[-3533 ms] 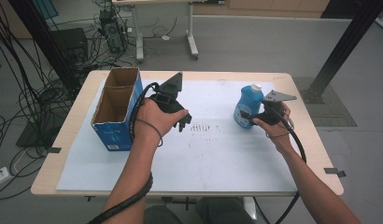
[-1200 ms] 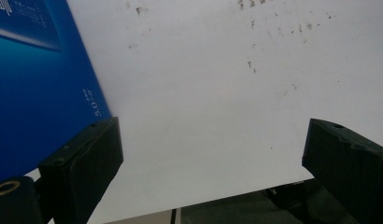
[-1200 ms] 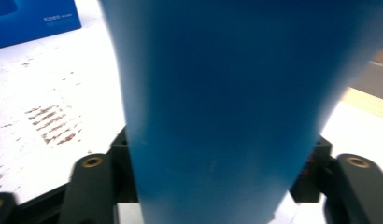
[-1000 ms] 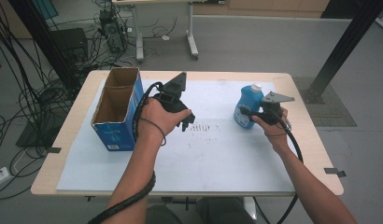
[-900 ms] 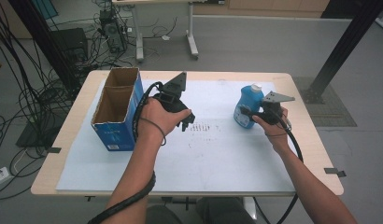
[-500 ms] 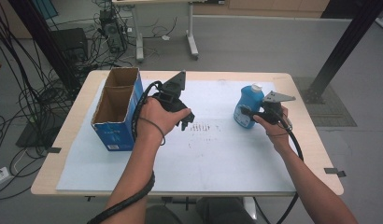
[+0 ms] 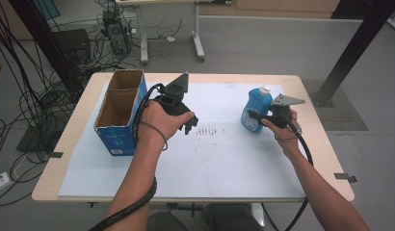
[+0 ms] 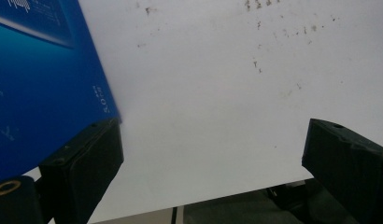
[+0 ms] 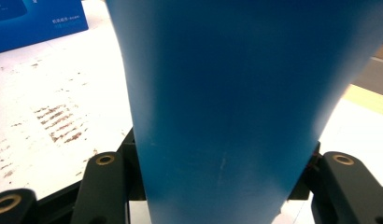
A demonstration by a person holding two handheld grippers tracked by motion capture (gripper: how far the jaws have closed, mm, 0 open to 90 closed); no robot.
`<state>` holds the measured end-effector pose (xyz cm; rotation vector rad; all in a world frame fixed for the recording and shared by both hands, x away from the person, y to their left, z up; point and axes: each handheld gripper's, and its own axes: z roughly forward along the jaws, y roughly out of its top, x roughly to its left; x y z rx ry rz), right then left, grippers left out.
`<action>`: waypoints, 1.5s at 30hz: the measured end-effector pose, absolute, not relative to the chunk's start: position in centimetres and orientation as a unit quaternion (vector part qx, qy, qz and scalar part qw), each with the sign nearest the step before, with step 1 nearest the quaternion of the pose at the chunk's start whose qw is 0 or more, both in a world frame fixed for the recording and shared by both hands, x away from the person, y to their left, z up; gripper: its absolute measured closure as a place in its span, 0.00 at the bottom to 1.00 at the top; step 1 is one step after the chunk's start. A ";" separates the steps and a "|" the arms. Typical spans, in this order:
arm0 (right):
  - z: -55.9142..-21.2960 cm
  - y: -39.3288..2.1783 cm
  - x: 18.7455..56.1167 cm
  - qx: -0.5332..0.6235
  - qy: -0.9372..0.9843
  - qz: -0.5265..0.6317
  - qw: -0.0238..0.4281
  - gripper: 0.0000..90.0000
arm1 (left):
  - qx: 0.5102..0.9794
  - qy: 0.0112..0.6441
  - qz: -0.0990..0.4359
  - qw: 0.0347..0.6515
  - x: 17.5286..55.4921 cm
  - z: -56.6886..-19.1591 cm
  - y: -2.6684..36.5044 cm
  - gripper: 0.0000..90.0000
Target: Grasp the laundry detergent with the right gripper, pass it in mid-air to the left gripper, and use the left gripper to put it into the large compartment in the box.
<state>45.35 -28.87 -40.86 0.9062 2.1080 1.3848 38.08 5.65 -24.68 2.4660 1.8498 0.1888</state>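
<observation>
Right hand-held gripper (image 7: 256,117): clamped on the blue bottle (image 7: 256,109), jaws pressed to its sides.
Blue bottle: upright on the right part of the white-covered surface (image 7: 224,163), white cap up.
Left hand-held gripper (image 8: 213,168): jaws wide apart, nothing between them, just beside the blue cardboard box (image 7: 119,118).
Blue cardboard box: open-topped, at the surface's left.

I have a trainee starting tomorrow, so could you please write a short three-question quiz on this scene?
1. True or false: the right gripper is shut on the blue bottle.
2. What stands left of the left gripper? A) a mug B) an open blue cardboard box C) a tray
3. In what state are the left gripper's jaws?

Key:
1. True; the jaws press the bottle's sides.
2. B.
3. Open, with nothing between them, over the white sheet.
</observation>
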 end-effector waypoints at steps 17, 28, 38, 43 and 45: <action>-40.8 -28.9 45.4 0.328 0.768 0.500 0.228 0.48 | 0.794 0.604 0.065 0.027 38.0 -24.3 6.0 0.06; -40.8 -28.9 45.3 0.328 0.768 0.501 0.228 0.49 | 0.796 0.602 0.065 0.028 37.9 -24.2 5.8 0.06; -40.8 -28.9 45.3 0.328 0.768 0.501 0.228 0.49 | 0.795 0.602 0.064 0.030 37.9 -24.2 5.9 0.06; -40.8 -28.9 45.4 0.327 0.768 0.501 0.229 0.49 | 0.795 0.602 0.064 0.029 37.9 -24.2 5.9 0.06; -40.8 -28.9 45.4 0.327 0.768 0.502 0.228 0.49 | 0.795 0.602 0.064 0.030 37.9 -24.2 5.9 0.06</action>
